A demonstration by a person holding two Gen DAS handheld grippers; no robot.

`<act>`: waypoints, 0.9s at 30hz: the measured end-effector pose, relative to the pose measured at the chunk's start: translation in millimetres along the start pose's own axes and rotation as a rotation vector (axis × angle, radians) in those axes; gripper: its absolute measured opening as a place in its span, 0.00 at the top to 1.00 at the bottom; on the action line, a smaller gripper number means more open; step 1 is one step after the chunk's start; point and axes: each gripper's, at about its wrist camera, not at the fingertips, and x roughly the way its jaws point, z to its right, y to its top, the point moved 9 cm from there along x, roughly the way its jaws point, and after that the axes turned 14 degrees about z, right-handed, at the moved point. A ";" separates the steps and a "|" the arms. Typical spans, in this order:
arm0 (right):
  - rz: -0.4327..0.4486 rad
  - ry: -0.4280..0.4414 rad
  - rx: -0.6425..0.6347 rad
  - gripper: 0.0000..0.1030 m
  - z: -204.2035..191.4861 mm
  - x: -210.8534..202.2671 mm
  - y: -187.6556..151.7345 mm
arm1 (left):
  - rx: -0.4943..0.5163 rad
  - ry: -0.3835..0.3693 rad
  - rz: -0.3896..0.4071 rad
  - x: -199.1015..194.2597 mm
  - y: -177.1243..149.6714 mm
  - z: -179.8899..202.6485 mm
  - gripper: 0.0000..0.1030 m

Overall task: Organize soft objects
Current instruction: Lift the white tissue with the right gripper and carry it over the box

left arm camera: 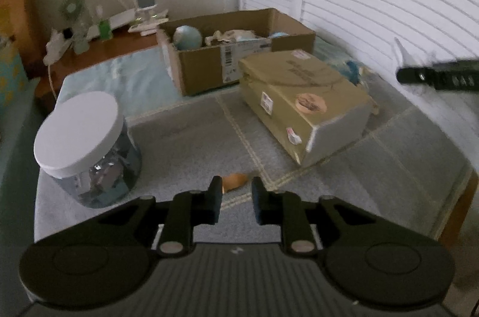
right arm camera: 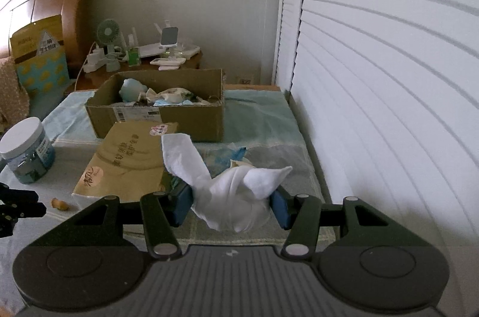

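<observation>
Right gripper [right arm camera: 232,207] clamps white cloth [right arm camera: 227,191]; left gripper [left arm camera: 236,201] parted, empty. Far box [right arm camera: 191,119] part-filled; blue cloth [right arm camera: 236,153] left.

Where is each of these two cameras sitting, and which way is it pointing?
Left wrist view: sits on the left gripper, looking along its empty, parted fingers over the bed toward the open cardboard box; the right gripper pokes in from the right.
Right wrist view: sits on the right gripper, facing the same box; its fingers clamp a white cloth.
Shared: box, closed package, white-lidded jar, small orange object.
</observation>
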 end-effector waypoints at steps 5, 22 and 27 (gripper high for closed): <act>0.000 0.004 -0.003 0.42 -5.5 -0.1 -0.4 | -0.057 0.047 -0.009 14.0 -9.6 -1.2 0.65; -0.018 -0.006 -0.013 0.42 -3.4 13.3 -3.7 | -0.143 0.105 0.026 26.0 -12.3 -4.4 0.79; -0.021 0.025 -0.021 0.42 -5.3 19.8 2.1 | -0.112 0.056 0.009 21.0 -6.3 -7.3 0.79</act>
